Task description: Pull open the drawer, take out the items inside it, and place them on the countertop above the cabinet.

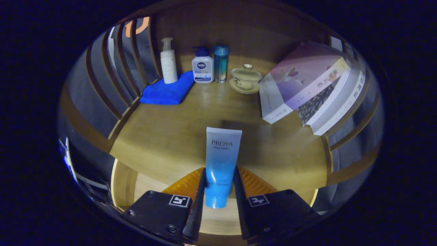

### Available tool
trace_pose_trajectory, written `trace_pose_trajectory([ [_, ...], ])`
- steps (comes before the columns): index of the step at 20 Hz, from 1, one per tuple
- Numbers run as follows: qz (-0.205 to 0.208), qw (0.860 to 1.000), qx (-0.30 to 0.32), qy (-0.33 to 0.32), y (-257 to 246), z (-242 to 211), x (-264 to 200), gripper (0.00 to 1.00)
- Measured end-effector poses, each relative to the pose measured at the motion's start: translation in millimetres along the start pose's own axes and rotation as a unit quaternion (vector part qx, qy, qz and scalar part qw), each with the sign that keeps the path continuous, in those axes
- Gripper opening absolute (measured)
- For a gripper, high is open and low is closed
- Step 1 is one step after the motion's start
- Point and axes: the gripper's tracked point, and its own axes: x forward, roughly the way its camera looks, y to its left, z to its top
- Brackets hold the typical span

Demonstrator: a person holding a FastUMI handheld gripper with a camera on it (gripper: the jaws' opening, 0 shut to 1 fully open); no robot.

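My jaws are clamped on a soft plastic tube of cleanser (222,164), both sides pressing its lower body, flat crimped end pointing ahead over the smooth wooden table (164,136). Toward the back edge: a folded blue microfibre cloth (167,91) at the left corner with a slim white pump bottle (168,63) standing on it, a squat white bottle with a blue cap (202,66), a glossy teal cylinder bottle (221,63), then a lidded ceramic teacup on a saucer (245,79). Leaning books (307,85) fill the right edge.
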Motion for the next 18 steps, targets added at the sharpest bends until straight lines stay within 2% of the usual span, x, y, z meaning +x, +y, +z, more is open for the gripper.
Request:
trace_pose_trajectory([
  [4,0.005,1.000,0.003,-0.011,10,6,15,0.48],
  [7,-0.009,0.999,0.012,-0.030,9,8,24,0.50],
  [11,-0.003,0.997,0.002,-0.073,14,11,8,0.55],
  [14,-0.003,0.996,-0.005,-0.085,15,-8,-11,0.69],
  [15,0.010,0.996,-0.004,-0.090,22,-16,-18,0.73],
  [18,0.034,0.993,-0.004,-0.111,34,-40,-44,0.78],
])
